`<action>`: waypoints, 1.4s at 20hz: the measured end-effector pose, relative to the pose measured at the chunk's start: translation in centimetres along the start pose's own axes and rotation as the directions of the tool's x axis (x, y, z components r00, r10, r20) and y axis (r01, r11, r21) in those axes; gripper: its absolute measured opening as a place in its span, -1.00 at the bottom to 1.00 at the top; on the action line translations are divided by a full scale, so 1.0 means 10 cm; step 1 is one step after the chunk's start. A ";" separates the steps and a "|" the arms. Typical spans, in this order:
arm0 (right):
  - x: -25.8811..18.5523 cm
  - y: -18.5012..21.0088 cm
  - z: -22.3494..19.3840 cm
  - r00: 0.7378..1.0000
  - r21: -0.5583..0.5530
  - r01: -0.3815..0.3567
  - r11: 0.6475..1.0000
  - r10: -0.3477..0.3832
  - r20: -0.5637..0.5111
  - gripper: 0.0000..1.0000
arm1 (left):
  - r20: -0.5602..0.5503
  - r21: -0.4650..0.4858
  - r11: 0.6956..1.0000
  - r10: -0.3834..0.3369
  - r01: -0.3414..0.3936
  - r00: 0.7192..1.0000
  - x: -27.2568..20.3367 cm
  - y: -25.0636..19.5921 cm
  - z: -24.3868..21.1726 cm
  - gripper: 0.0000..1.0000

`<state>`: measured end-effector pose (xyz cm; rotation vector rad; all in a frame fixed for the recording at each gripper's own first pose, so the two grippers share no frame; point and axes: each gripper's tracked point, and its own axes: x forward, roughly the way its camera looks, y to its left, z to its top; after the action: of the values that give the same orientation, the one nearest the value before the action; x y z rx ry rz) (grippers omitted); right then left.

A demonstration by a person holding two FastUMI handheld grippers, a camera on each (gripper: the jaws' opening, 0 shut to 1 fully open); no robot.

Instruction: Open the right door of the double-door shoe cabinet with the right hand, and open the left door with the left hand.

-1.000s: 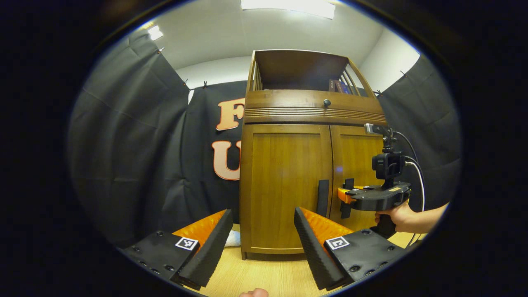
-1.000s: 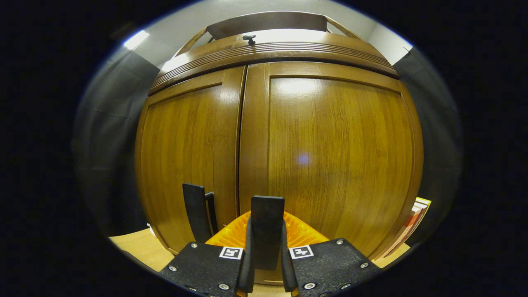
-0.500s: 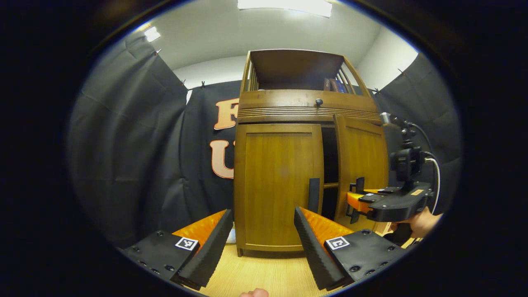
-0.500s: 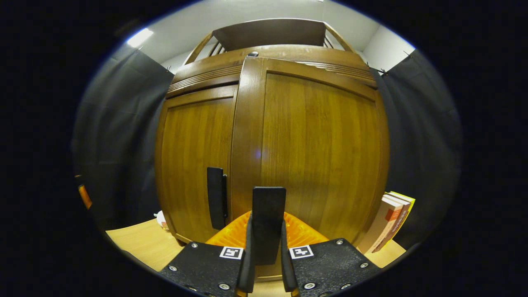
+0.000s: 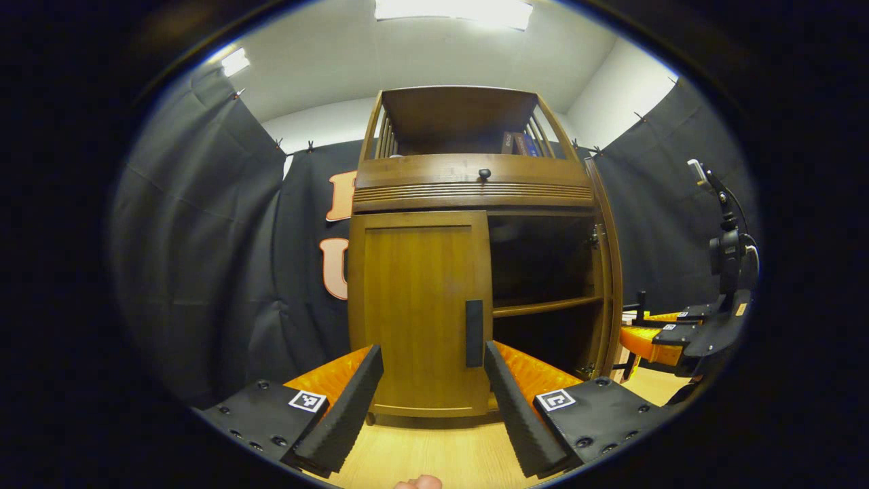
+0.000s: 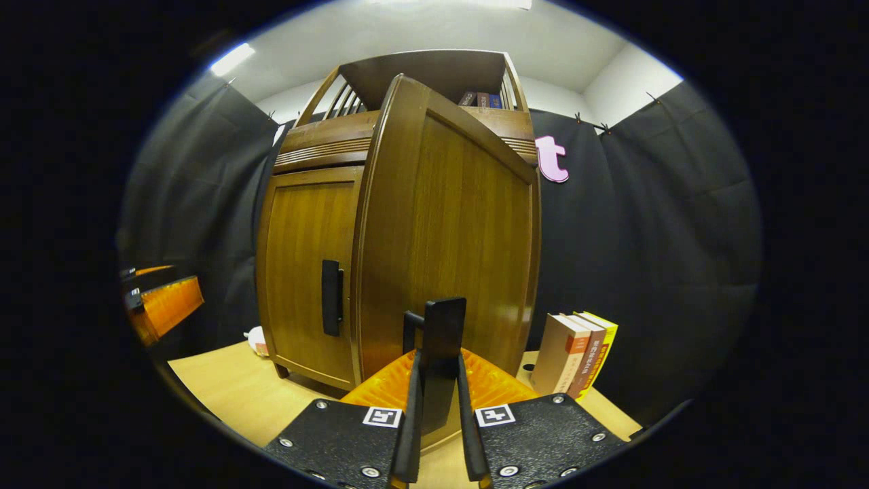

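**Right door swung out; left handle stands upright just ahead of the spread left claw**

Left gripper view: the left gripper point(image 5: 433, 390) is spread wide and holds nothing. Straight ahead, framed between its two fingers and apart from both, is the left door handle point(image 5: 474, 333), a dark bar with its long axis vertical, set at the inner edge of the shut left door point(image 5: 417, 305). It sits a little nearer the right-hand finger. Nothing stands between claw and handle. To the right of it the cabinet's inside point(image 5: 543, 272) is exposed, with a shelf across it, and the right door point(image 5: 606, 272) shows edge-on. Farther right is the right gripper point(image 5: 641, 333).

Right gripper view: the right gripper point(image 6: 438, 380) is closed narrow on the right door handle point(image 6: 442, 339), both fingers pressing its upright bar. The right door rises directly ahead, swung well out. To the left, beyond it, is the left door with its handle; the left gripper is far left. Books point(image 6: 577, 353) stand on the floor to the right, near the door's hinge side.

I judge the left claw nearer the remaining handle; it needs to advance straight and close.
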<state>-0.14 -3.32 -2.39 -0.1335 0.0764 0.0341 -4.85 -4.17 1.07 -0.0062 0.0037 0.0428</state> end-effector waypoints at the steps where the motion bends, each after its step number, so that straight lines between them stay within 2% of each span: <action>1: -0.04 -0.05 -0.02 1.000 0.001 0.000 1.000 0.000 -0.005 -0.49 | -0.001 -0.003 1.000 -0.013 0.013 1.000 0.00 -0.07 0.00 0.86; 4: -0.10 -0.17 -0.02 1.000 0.077 0.000 0.997 0.000 -0.008 -0.63 | -0.004 0.005 0.999 -0.039 0.039 0.999 0.02 -0.24 0.01 0.86; 5: -0.13 -0.20 -0.03 1.000 0.089 0.001 0.996 0.000 -0.013 -0.53 | -0.003 0.007 0.999 -0.041 0.041 0.999 0.04 -0.27 0.02 0.86; 6: -0.15 -0.26 -0.03 1.000 0.093 0.003 0.996 -0.002 -0.014 -0.67 | -0.005 0.002 0.999 -0.042 0.042 0.999 0.05 -0.30 0.00 0.86; 9: -0.21 -0.36 -0.04 1.000 0.081 0.007 0.997 -0.005 -0.025 -0.72 | -0.020 -0.019 0.999 -0.047 0.047 0.999 0.05 -0.41 -0.03 0.86; 10: -0.23 -0.41 -0.05 1.000 0.083 0.011 0.997 -0.008 -0.030 -0.72 | -0.022 -0.020 0.999 -0.047 0.047 0.999 0.06 -0.43 -0.03 0.93; 11: -0.24 -0.49 -0.05 0.999 0.085 0.015 0.996 -0.012 -0.034 -0.72 | -0.022 -0.018 0.999 -0.044 0.044 0.999 0.06 -0.44 -0.03 0.86; 14: -0.30 -0.69 -0.06 0.999 0.085 0.036 0.996 -0.032 -0.041 -0.72 | -0.019 -0.025 0.999 -0.040 0.039 0.999 0.05 -0.49 -0.03 0.86; 16: -0.35 -0.84 -0.08 0.998 0.078 0.055 0.995 -0.052 -0.042 -0.82 | -0.026 -0.023 0.999 -0.036 0.035 0.999 0.05 -0.50 -0.04 0.86; 17: -0.36 -0.92 -0.07 0.997 0.076 0.064 0.995 -0.061 -0.043 -0.72 | -0.028 -0.019 0.999 -0.033 0.032 0.999 0.04 -0.51 -0.04 0.86; 18: -0.37 -1.01 -0.07 0.996 0.076 0.075 0.994 -0.072 -0.044 -0.87 | -0.028 -0.018 0.999 -0.031 0.030 0.999 0.05 -0.52 -0.04 0.86; 19: -0.39 -1.11 -0.09 0.996 0.071 0.085 0.994 -0.082 -0.047 -0.88 | -0.030 -0.020 0.999 -0.031 0.030 0.999 0.05 -0.53 -0.05 0.86; 20: -0.40 -1.23 -0.12 0.995 0.064 0.089 0.994 -0.086 -0.052 -0.80 | -0.037 -0.026 0.999 -0.035 0.034 0.999 0.05 -0.56 -0.06 0.86; 21: -0.40 -1.30 -0.12 0.996 0.084 0.080 0.993 -0.076 -0.054 -0.91 | -0.043 -0.032 0.999 -0.039 0.038 0.998 0.04 -0.58 -0.07 0.86; 22: -0.39 -1.36 -0.12 0.996 0.117 0.071 0.991 -0.065 -0.055 -0.94 | -0.046 -0.036 0.999 -0.040 0.038 0.998 0.04 -0.59 -0.07 0.86; 23: -0.40 -1.41 -0.13 0.997 0.149 0.060 0.987 -0.052 -0.058 -0.85 | -0.048 -0.041 0.998 -0.042 0.040 0.998 0.04 -0.60 -0.08 0.86; 24: -0.40 -1.48 -0.14 0.998 0.169 0.049 0.984 -0.040 -0.055 -0.95 | -0.054 -0.044 0.998 -0.044 0.041 0.998 0.05 -0.60 -0.09 0.89; 26: -0.39 -1.54 -0.13 0.999 0.171 0.008 0.985 0.001 -0.053 -0.95 | -0.087 -0.060 0.997 -0.063 0.058 0.994 0.08 -0.63 -0.16 0.93; 27: -0.39 -1.57 -0.14 0.998 0.169 -0.013 0.986 0.022 -0.052 -0.96 | -0.100 -0.072 0.995 -0.075 0.068 0.992 0.09 -0.64 -0.19 0.86; 28: -0.39 -1.62 -0.15 0.998 0.172 -0.031 0.985 0.041 -0.054 -0.95 | -0.110 -0.080 0.994 -0.077 0.068 0.991 0.11 -0.64 -0.21 1.00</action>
<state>-3.48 -19.65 -1.40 0.0384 0.1383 0.0593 -3.45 -10.50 -0.99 -0.0849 0.1150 -0.0303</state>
